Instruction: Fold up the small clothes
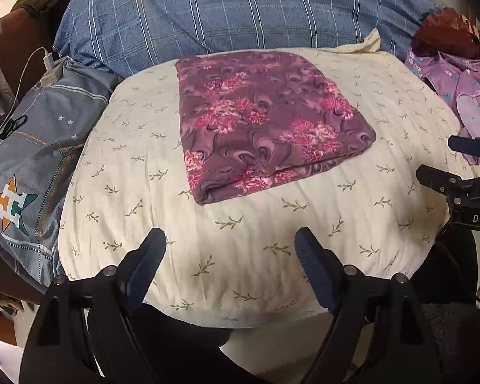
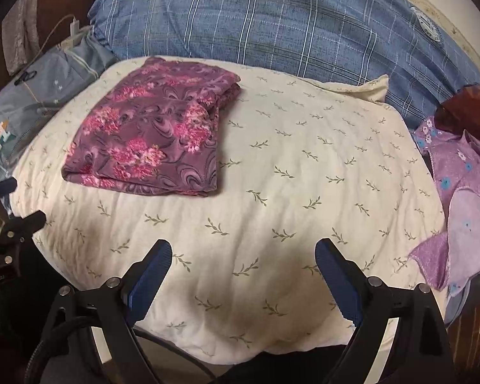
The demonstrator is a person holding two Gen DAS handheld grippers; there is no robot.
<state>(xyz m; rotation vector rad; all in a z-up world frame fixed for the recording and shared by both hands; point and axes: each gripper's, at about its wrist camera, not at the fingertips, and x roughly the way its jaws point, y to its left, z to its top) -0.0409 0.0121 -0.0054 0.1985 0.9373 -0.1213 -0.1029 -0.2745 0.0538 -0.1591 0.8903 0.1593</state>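
Note:
A purple garment with pink flowers point(image 1: 265, 121) lies folded into a flat rectangle on a cream pillow with a leaf print point(image 1: 240, 256). It also shows in the right wrist view point(image 2: 150, 131), on the pillow's point(image 2: 288, 192) far left part. My left gripper point(image 1: 230, 246) is open and empty, above the pillow's near edge, short of the garment. My right gripper point(image 2: 243, 256) is open and empty over the pillow's near edge, to the right of the garment. The right gripper also shows at the right edge of the left wrist view point(image 1: 444, 156).
A blue plaid cushion point(image 1: 240, 16) lies behind the pillow. A grey-blue cushion with a star logo point(image 1: 28, 160) and a white charger point(image 1: 48, 64) are at the left. A lilac flowered garment point(image 2: 464, 198) and a dark red item point(image 2: 470, 108) lie at the right.

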